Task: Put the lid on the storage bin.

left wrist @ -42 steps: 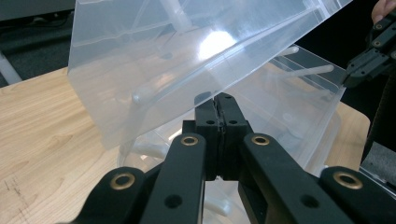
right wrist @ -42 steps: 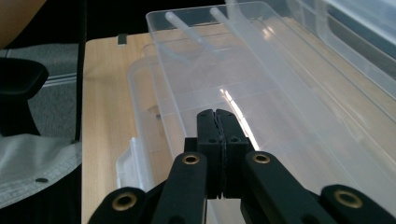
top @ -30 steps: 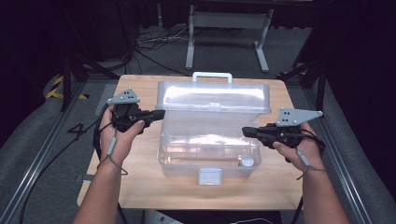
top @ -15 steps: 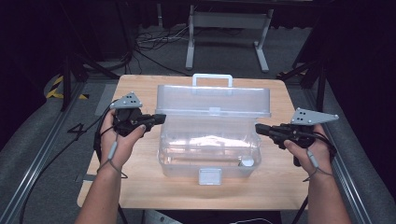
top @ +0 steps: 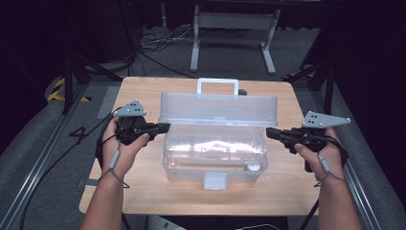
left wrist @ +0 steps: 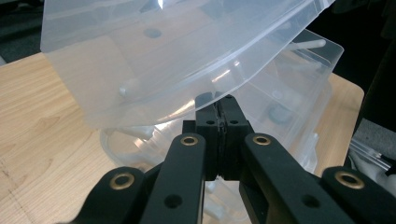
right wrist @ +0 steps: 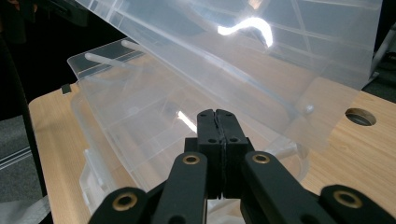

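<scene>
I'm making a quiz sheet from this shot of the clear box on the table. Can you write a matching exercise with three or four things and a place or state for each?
Things:
1. lid
2. latch
3. left gripper
4. handle

Places or states:
A. on the front wall of the box, nearest the person
B. jaws shut, at the box's left end
C. raised open
D. atop the raised lid, far side

Pairs: 1-C, 2-A, 3-B, 4-D

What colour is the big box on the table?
Clear, see-through plastic box, best seen in the high view.
</scene>
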The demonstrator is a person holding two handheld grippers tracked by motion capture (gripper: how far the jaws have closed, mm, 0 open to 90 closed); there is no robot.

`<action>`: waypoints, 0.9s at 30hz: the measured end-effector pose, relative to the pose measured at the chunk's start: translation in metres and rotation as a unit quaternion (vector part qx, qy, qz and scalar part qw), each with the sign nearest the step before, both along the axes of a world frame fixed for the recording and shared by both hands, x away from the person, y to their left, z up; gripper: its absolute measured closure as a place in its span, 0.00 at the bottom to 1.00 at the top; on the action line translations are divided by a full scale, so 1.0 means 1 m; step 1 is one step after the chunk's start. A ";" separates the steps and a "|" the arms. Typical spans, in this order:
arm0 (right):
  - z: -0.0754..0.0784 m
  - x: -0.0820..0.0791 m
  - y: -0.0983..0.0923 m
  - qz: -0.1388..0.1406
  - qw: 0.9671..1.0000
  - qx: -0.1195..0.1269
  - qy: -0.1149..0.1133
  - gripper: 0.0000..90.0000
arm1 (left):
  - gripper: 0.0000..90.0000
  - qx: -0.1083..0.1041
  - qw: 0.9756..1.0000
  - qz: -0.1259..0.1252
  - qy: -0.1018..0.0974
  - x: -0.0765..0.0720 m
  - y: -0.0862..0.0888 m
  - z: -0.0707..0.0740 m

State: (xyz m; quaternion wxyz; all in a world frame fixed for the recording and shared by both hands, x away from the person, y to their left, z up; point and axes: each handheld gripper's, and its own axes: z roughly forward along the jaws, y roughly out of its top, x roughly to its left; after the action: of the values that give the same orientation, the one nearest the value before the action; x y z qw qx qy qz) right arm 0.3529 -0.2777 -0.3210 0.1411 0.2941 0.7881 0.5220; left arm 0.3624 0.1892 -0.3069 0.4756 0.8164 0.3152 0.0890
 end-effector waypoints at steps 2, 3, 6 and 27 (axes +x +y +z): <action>0.000 0.000 0.000 0.001 1.000 0.000 0.002 1.00 | 0.99 0.002 1.000 -0.001 0.000 -0.001 0.000 0.000; 0.000 0.000 0.000 0.001 1.000 0.000 0.002 1.00 | 0.99 0.004 1.000 -0.004 -0.001 -0.001 0.000 -0.001; 0.000 0.000 -0.001 0.002 1.000 0.000 0.005 1.00 | 0.99 0.006 1.000 -0.012 0.001 -0.001 -0.001 -0.001; -0.003 0.000 -0.004 0.020 1.000 -0.011 0.017 1.00 | 0.98 0.007 0.999 -0.046 0.006 -0.003 0.001 -0.007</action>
State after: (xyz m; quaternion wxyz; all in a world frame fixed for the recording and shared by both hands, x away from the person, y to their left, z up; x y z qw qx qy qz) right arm 0.3529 -0.2815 -0.3242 0.1206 0.2856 0.8016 0.5112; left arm 0.3596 0.1905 -0.3136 0.4714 0.8340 0.2797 0.0643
